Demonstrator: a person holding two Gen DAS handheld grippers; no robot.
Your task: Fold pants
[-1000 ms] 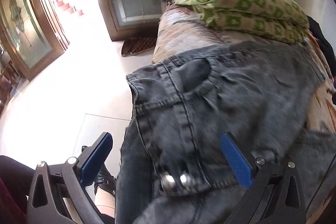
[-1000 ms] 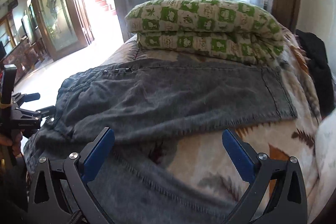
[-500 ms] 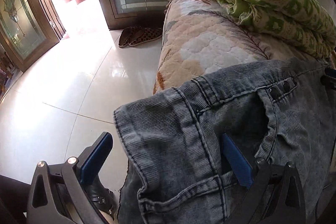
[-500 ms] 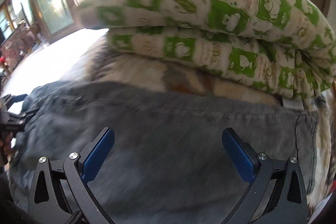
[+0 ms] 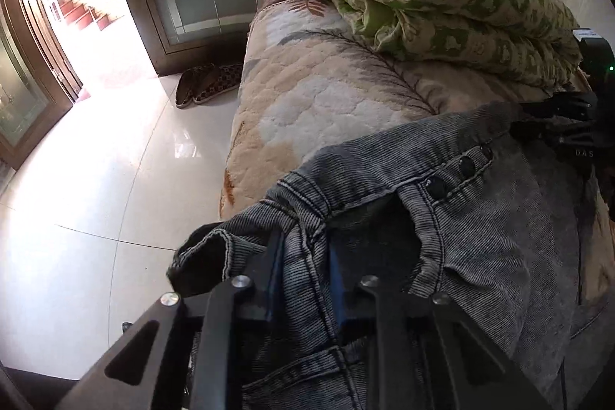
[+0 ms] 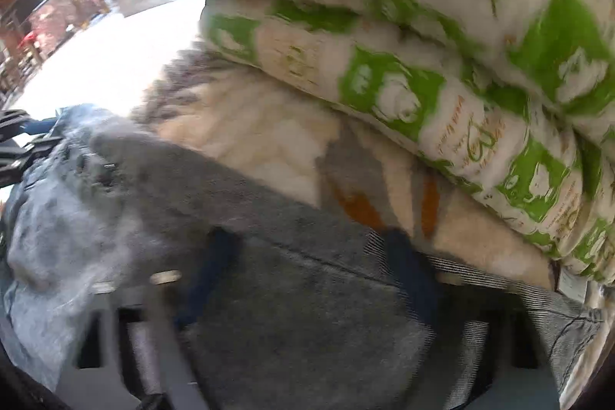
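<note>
Denim pants (image 5: 480, 218) waistband now pinched in left hand-held gripper (image 5: 303, 268).

Right wrist view, heavily motion-blurred. Right claw (image 6: 311, 264) low in frame, blue pads (image 6: 409, 271) spread apart with grey denim pants (image 6: 292, 325) lying between and under them; whether they touch the cloth cannot be told. Pants run from 6 o'clock up to 9 o'clock across a cream patterned bed cover (image 6: 246, 125). Green-and-white folded quilt (image 6: 442, 64) fills 12 to 3 o'clock, resting on the cover. Left claw (image 6: 19, 145) at 9 o'clock edge, at the pants' waistband.
</note>
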